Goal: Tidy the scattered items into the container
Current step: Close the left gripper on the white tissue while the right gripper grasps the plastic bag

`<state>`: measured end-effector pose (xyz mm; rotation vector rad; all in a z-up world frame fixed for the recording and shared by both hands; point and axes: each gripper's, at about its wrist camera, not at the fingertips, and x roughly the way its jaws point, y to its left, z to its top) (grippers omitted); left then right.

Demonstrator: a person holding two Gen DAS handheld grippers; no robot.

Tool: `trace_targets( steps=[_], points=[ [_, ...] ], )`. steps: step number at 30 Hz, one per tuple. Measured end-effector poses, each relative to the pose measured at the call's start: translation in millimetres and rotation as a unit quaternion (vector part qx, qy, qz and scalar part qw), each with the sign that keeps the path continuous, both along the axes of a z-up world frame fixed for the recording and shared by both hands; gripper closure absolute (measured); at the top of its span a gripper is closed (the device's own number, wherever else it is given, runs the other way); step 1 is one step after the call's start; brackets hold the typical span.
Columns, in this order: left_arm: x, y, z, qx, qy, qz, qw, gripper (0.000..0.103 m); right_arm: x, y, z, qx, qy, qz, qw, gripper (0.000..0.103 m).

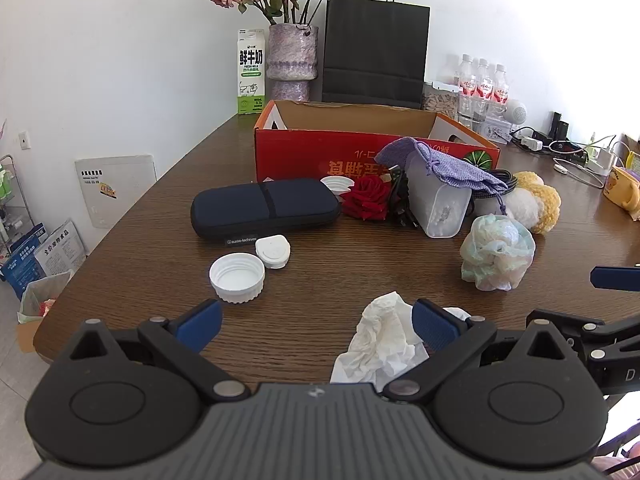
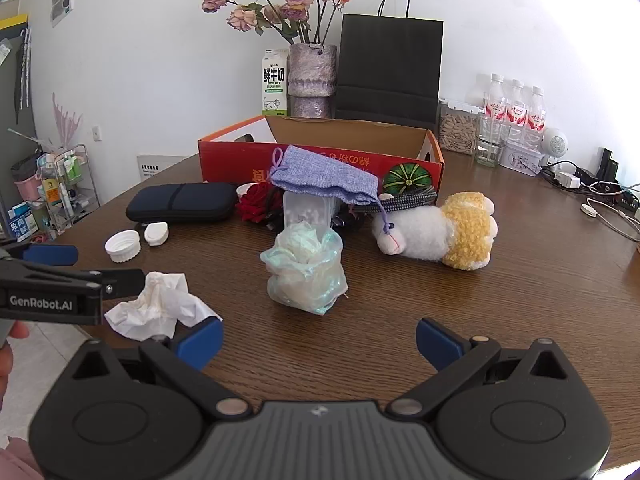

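Note:
An open red cardboard box [image 1: 304,152] [image 2: 320,160] stands at the back of the brown table. In front of it lie a dark zip case [image 1: 266,208] [image 2: 182,202], a white cap [image 1: 237,278] [image 2: 123,245], a small white case [image 1: 273,251], a red rose [image 1: 366,199], a clear tub [image 1: 438,204] under a purple pouch [image 1: 440,162] [image 2: 326,180], a plastic bag ball [image 1: 498,252] [image 2: 306,270], a plush toy [image 2: 440,232] and a crumpled tissue [image 1: 384,340] [image 2: 160,306]. My left gripper [image 1: 316,324] is open, the tissue beside its right finger. My right gripper [image 2: 320,344] is open and empty, facing the bag ball.
A milk carton [image 1: 251,72], a vase of dried roses [image 1: 292,56], a black paper bag [image 1: 376,52], water bottles [image 1: 484,84] and a jar stand behind the box. Chargers and cables [image 1: 568,152] lie at the back right. The table edge runs along the left.

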<state>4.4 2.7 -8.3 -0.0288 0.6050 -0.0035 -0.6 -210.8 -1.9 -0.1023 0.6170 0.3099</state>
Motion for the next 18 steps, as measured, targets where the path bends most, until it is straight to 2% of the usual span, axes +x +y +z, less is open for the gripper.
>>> trace_targets(
  steps=[18],
  points=[
    [2.4, -5.1, -6.2, 0.001, 0.01, -0.015, 0.9998, 0.0, 1.5, -0.7, -4.5, 0.001, 0.002, -0.002, 1.0, 0.0]
  ],
)
